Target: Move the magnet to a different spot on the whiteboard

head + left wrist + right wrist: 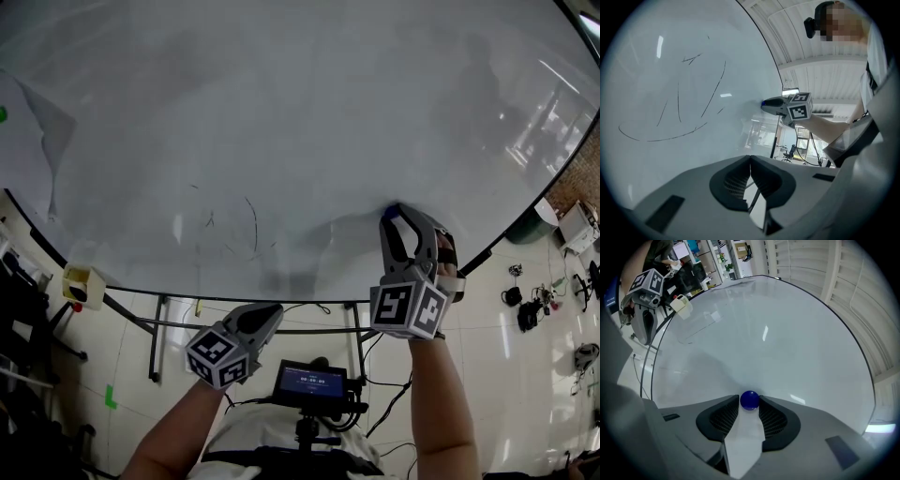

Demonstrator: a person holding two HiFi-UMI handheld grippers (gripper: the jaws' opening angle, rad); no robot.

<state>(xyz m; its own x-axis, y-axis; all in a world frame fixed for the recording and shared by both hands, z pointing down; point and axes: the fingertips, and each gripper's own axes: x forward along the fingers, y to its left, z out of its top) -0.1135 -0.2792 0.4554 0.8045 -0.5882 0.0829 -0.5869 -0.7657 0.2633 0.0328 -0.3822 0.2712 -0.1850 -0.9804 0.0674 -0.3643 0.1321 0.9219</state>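
A small round blue magnet (pixel 749 400) sits on the whiteboard (pixel 764 343), low and to the right in the head view (pixel 390 212). My right gripper (pixel 749 401) points at the board, and its two pads touch the magnet's sides. From the left gripper view the right gripper (pixel 765 104) shows side-on with a blue spot at its tip. My left gripper (pixel 750 158) is held back from the board near its lower edge (pixel 270 312), its jaws shut together with nothing between them.
Thin pen strokes (pixel 249 228) mark the board's lower middle. A paper sheet (pixel 33 141) hangs at its left side and a yellow holder (pixel 82 286) sits at the lower left rim. Below stand the board's legs (pixel 156 337) and a small screen (pixel 310 382).
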